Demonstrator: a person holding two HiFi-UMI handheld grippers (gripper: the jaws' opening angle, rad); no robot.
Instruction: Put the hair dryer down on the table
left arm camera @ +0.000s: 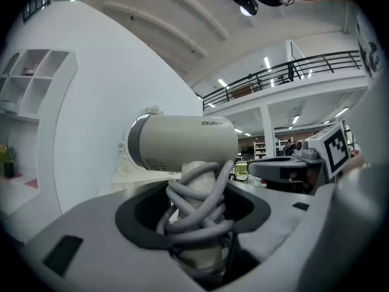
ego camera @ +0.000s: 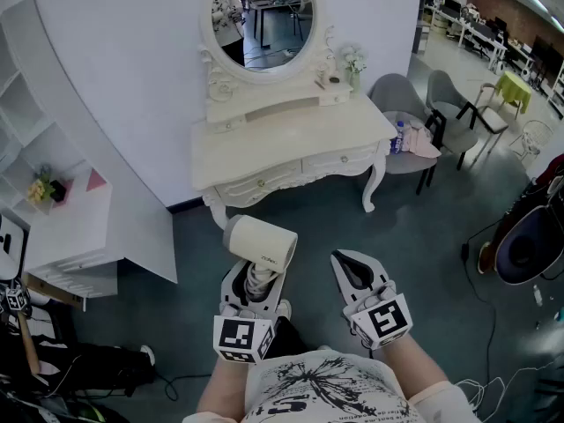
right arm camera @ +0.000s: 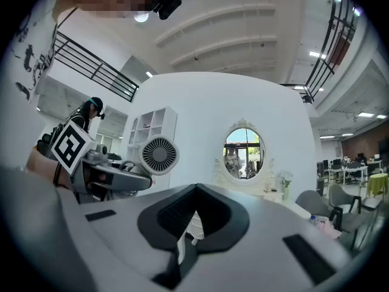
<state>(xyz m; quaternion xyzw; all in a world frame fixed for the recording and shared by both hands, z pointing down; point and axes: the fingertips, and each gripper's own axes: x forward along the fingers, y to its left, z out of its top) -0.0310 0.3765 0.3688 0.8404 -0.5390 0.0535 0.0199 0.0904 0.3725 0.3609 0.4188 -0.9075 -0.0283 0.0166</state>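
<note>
A cream hair dryer (ego camera: 261, 241) stands upright in my left gripper (ego camera: 254, 282), its barrel lying sideways above the jaws. The jaws are shut on its handle, which has the grey cord (left arm camera: 200, 208) wound around it. In the left gripper view the barrel (left arm camera: 182, 142) fills the middle. My right gripper (ego camera: 357, 273) is held beside it, to the right, shut and empty. The right gripper view shows the dryer's round rear grille (right arm camera: 159, 155) at the left. The white dressing table (ego camera: 291, 139) stands ahead, across a stretch of floor.
An oval mirror (ego camera: 263, 16) and a small flower vase (ego camera: 352, 67) sit at the table's back. Grey chairs (ego camera: 405, 113) stand to its right, and a white shelf unit (ego camera: 62, 192) to its left. Cables (ego camera: 493, 324) lie on the dark floor at right.
</note>
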